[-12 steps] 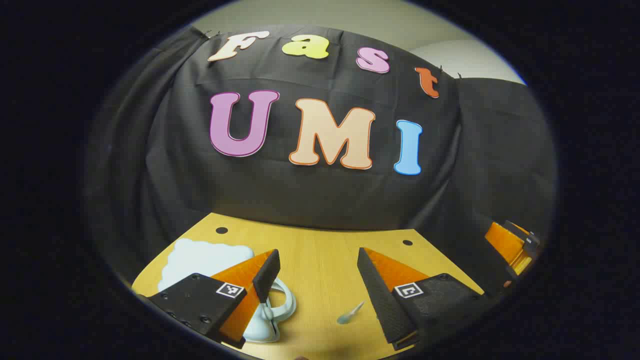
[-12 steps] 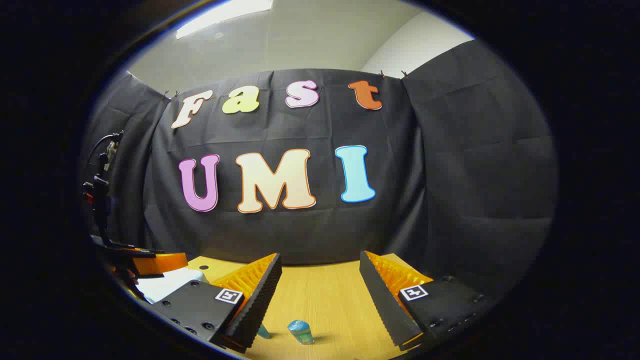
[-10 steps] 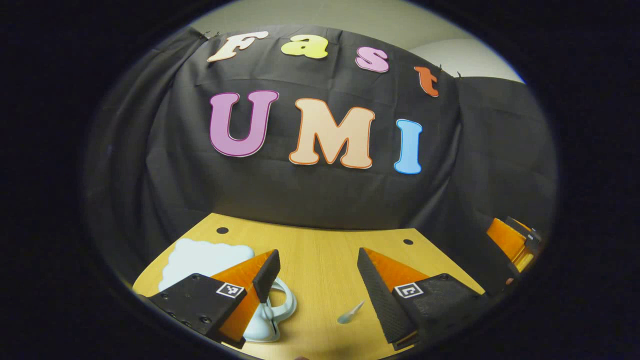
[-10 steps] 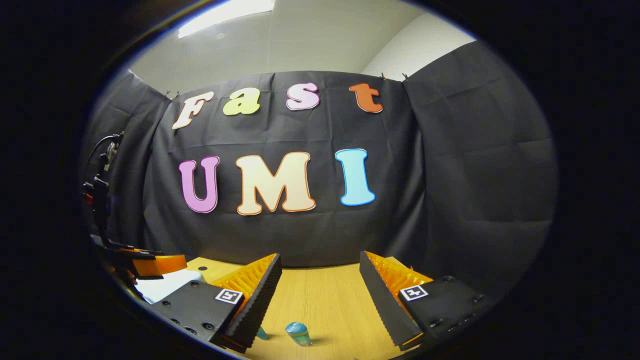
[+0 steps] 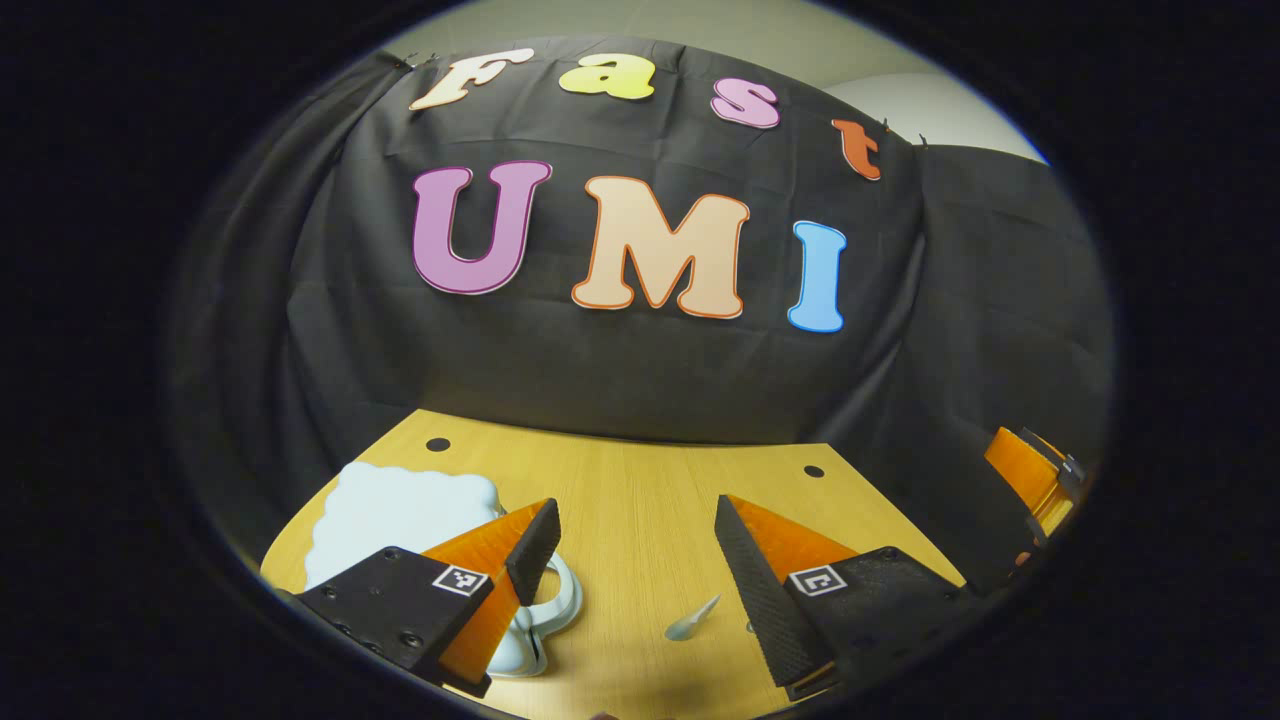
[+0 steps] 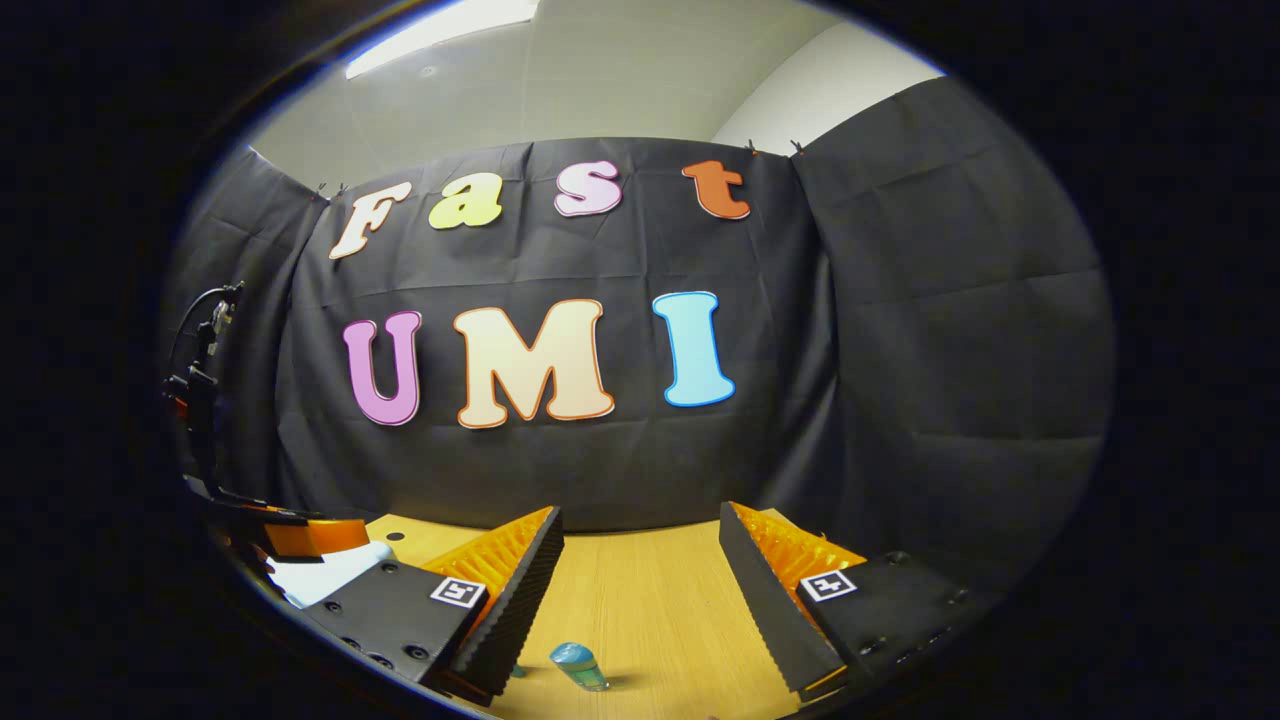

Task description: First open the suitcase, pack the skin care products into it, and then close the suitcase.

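A wood-grain worktop with two dark round holes near its far edge meets a black cloth wall; pale ceiling shows above. The left hand-held gripper hovers with fingers spread wide, holding nothing. At its 8 o'clock lies the pale blue suitcase, closed, handle toward the camera. The right hand-held gripper is likewise spread and empty, with a small blue-capped skin care bottle on bare wood at its 6 o'clock. No readable labels.
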Available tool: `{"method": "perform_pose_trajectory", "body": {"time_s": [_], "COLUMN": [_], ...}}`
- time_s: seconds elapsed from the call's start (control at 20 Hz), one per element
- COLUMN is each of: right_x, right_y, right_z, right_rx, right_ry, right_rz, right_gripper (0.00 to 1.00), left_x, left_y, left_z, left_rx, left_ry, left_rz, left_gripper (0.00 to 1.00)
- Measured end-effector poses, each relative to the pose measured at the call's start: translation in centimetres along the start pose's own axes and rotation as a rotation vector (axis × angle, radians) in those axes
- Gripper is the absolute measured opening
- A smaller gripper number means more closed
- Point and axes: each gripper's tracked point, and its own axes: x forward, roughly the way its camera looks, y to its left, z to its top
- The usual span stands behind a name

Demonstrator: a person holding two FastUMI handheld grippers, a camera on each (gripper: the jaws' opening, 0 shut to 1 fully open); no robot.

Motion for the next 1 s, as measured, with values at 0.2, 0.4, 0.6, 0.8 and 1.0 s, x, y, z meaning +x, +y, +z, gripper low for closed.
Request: {"method": "perform_pose_trajectory", "body": {"time_s": [0.2,0.4,0.6,0.8,1.0], "right_x": [0.5,0.9,0.8,0.5,-0.1], "right_y": [-0.6,-1.0,-1.3,-1.6,-2.0], "right_z": [-0.9,-1.4,-2.1,-3.5,-4.4], "right_rx": [0.035,0.052,0.050,0.034,0.036], "right_ry": [0.024,0.032,0.047,0.082,0.108], "right_rz": [-0.006,-0.005,-0.002,-0.002,-0.003], "right_gripper": [0.98,0.98,0.98,0.96,0.98], "left_x": [0.7,1.0,1.6,3.4,4.9], "left_y": [-0.3,0.2,1.6,2.8,5.0], "left_z": [-2.0,-4.8,-6.0,-7.2,-9.3], "left_rx": [0.002,0.051,0.045,-0.040,-0.096], "left_ry": [0.098,0.239,0.332,0.453,0.601], "left_rz": [-0.030,-0.062,-0.040,-0.030,0.004], "left_gripper": [0.93,0.94,0.94,0.94,0.94]}}
